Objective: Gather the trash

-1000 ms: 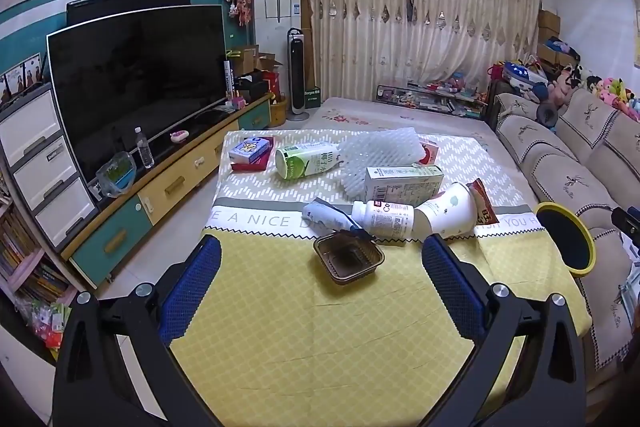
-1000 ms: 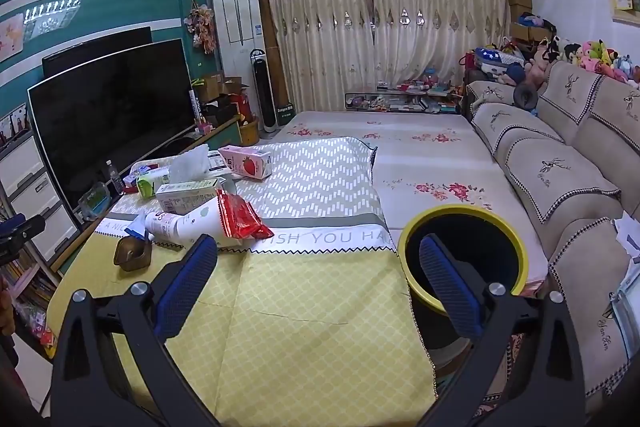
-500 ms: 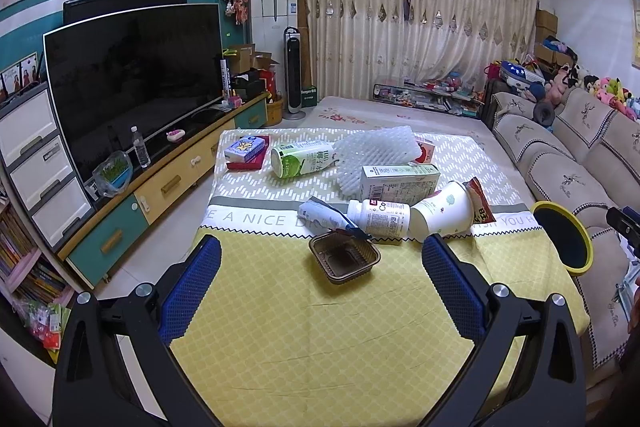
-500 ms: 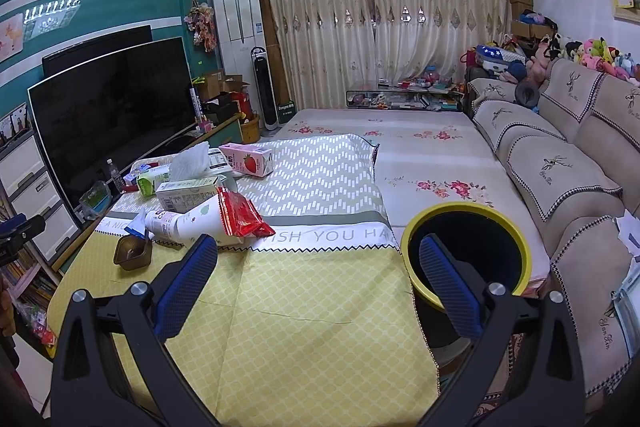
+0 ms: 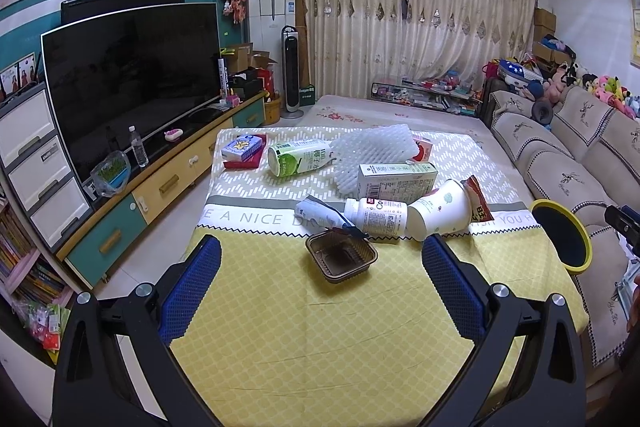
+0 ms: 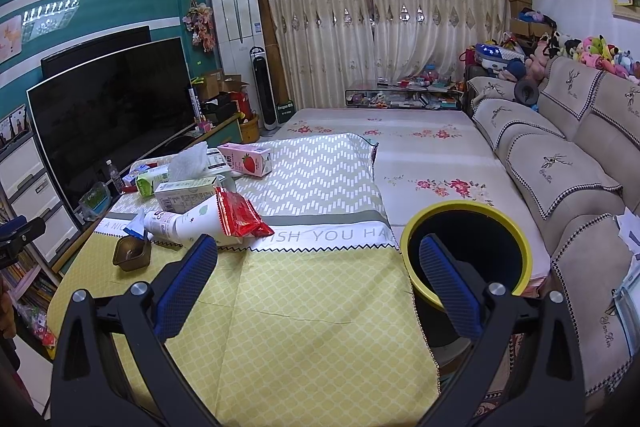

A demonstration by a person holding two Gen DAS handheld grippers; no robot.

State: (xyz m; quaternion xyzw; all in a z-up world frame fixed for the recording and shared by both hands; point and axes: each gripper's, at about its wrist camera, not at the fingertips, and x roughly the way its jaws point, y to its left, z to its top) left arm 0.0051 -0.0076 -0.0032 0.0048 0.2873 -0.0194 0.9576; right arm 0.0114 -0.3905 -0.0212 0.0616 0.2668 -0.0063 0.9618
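Note:
Trash lies on the yellow-and-white tablecloth (image 5: 320, 327): a brown plastic tray (image 5: 341, 257), a white bottle (image 5: 376, 216), a paper cup (image 5: 440, 214), a red snack wrapper (image 5: 476, 205), a white carton (image 5: 396, 181), a green-white can (image 5: 298, 157) and white foam netting (image 5: 374, 151). My left gripper (image 5: 320, 287) is open and empty, just short of the tray. My right gripper (image 6: 316, 287) is open and empty over the table's right part, beside the yellow-rimmed black bin (image 6: 468, 247). The wrapper (image 6: 238, 213) and pink strawberry carton (image 6: 248, 159) show there too.
A large TV (image 5: 128, 79) on a low cabinet runs along the left. A sofa (image 6: 560, 179) with plush toys lines the right. A floral mat (image 6: 420, 143) lies beyond the table. The bin (image 5: 560, 237) stands off the table's right edge.
Both views shifted only slightly; the left gripper drifted a little nearer the trash. Both grippers stay open and empty.

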